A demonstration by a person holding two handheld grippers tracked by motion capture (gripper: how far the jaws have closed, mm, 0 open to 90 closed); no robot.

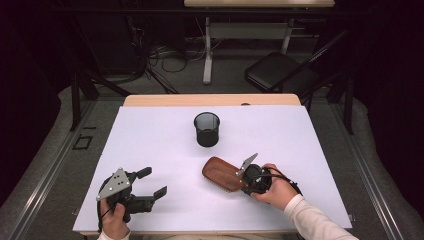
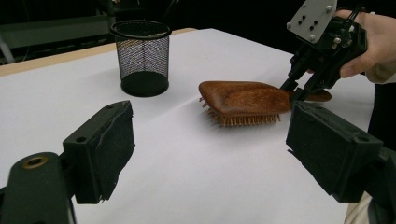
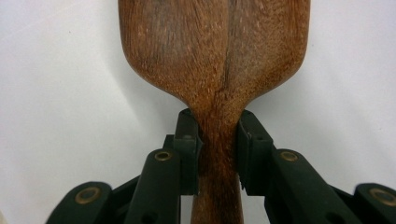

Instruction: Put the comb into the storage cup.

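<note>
1. The right tool (image 1: 243, 180) is clenched on the narrow handle of a wooden hairbrush (image 1: 223, 173); in the right gripper view both black pads (image 3: 189, 140) press the handle just below where it widens into the head
2. The hairbrush lies on the white bench (image 1: 160, 145) right of the middle, bristles down, its head pointing up-left toward the cup; in the left gripper view the bristles (image 2: 243, 120) meet the bench surface
3. The person's right hand (image 1: 277, 190) wraps the tool's body, with a cream sleeve (image 1: 315, 220) behind it
4. The left tool (image 1: 152, 186) is released, jaws spread wide with nothing between them, held near the bench's lower left corner by the left hand (image 1: 115, 220), well apart from the brush
5. A black mesh cup (image 1: 207, 129) stands upright near the bench's far middle, apart from the brush head
6. Beyond the bench, a dark folding chair (image 1: 280, 70) stands on the floor
</note>
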